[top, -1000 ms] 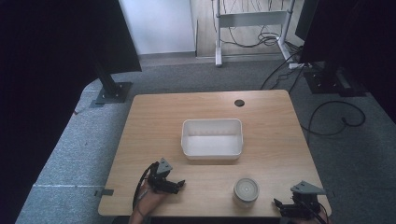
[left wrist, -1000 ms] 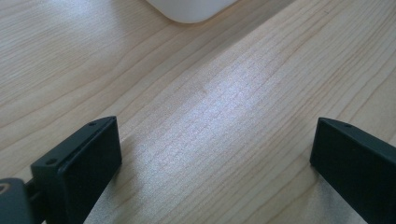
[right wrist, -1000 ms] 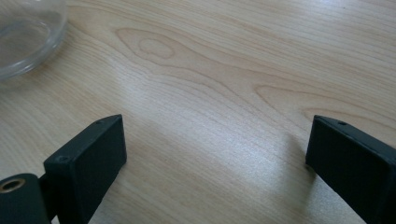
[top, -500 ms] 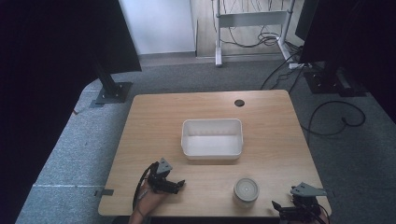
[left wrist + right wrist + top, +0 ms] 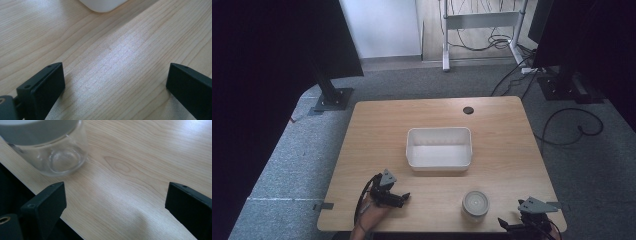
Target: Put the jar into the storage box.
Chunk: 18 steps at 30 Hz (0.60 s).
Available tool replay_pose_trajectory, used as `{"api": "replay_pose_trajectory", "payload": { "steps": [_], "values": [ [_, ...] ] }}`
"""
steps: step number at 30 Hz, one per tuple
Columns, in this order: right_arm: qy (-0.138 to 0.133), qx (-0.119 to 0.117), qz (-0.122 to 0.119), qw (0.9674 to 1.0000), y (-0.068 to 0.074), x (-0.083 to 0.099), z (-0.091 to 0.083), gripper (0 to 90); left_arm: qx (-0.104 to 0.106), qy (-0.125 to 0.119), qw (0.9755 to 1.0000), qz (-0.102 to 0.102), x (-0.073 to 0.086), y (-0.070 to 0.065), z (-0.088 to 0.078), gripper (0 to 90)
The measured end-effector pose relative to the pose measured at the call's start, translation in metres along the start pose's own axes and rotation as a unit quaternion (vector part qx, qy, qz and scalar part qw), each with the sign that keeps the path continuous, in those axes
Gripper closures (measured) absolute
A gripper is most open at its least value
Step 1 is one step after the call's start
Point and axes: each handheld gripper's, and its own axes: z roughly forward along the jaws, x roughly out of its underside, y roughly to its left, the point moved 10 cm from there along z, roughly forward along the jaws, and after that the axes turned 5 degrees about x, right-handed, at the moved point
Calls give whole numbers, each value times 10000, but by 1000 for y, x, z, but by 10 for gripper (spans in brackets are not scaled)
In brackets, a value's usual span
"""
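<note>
- Your left gripper (image 5: 399, 198) sits low over the table (image 5: 377, 125) near its near-left corner, with your left hand (image 5: 371, 210) behind it at the near edge. In the left gripper view its jaws stand wide apart, released, with bare wood grain between them and nothing grasped.
- Your right gripper (image 5: 512, 226) is at the near-right corner of the table, right on the near edge. In the right gripper view its jaws are likewise spread wide, released, over bare wood, with the table's near edge running under the left-hand jaw.
- A clear glass jar (image 5: 475, 203) with a pale lid stands upright near the near edge, right of centre, just beside your right gripper but apart from it. In the right gripper view the jar (image 5: 53, 147) lies ahead of the left-hand jaw, not between the jaws.
- A white rectangular bin (image 5: 439, 148) stands open at the middle of the table, well apart from both grippers. Its rounded corner (image 5: 103, 4) shows at the top of the left gripper view.
- A small dark round hole (image 5: 468, 110) sits near the far edge.
</note>
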Motion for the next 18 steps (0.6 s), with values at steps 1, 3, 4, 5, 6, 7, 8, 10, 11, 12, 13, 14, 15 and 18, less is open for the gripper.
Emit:
{"api": "replay_pose_trajectory", "payload": {
  "steps": [1,3,4,5,6,7,8,10,11,12,13,14,15,18],
  "values": [
    [-15,-10,-22,10000,1,-1,0,32,0,2,10000,-1,0,0,0,17],
    [-23,-34,-33,10000,4,-2,0,28,0,2,10000,1,0,0,0,17],
    [-25,-53,-47,10000,5,-3,1,27,1,1,10000,-1,0,0,0,17],
    [-24,-67,-54,10000,7,-3,1,25,0,0,10000,-1,0,0,0,17],
    [-33,-82,-69,9999,8,-4,1,25,0,1,10000,0,0,0,0,17],
    [-35,-101,-81,9999,9,-4,2,24,1,1,10000,-1,0,0,0,17],
    [-37,-115,-97,9999,11,-5,2,22,0,1,10000,0,0,0,0,17],
    [-51,-150,-120,9998,14,-6,3,19,1,0,10000,-1,0,0,0,17],
    [-54,-171,-134,9997,15,-7,3,19,1,1,10000,-1,0,0,0,17],
    [-68,-186,-158,9997,17,-8,4,18,1,0,10000,-1,0,0,0,17],
    [-82,-206,-191,9996,19,-9,4,16,0,0,10000,-1,0,0,0,17],
    [-88,-221,-206,9995,21,-10,5,15,0,1,10000,-1,0,0,0,17],
    [-102,-229,-238,9994,23,-11,5,15,0,1,10000,0,0,0,0,17],
    [-152,-290,-319,9990,29,-15,8,13,0,1,10000,0,0,0,0,17]
  ]
}}
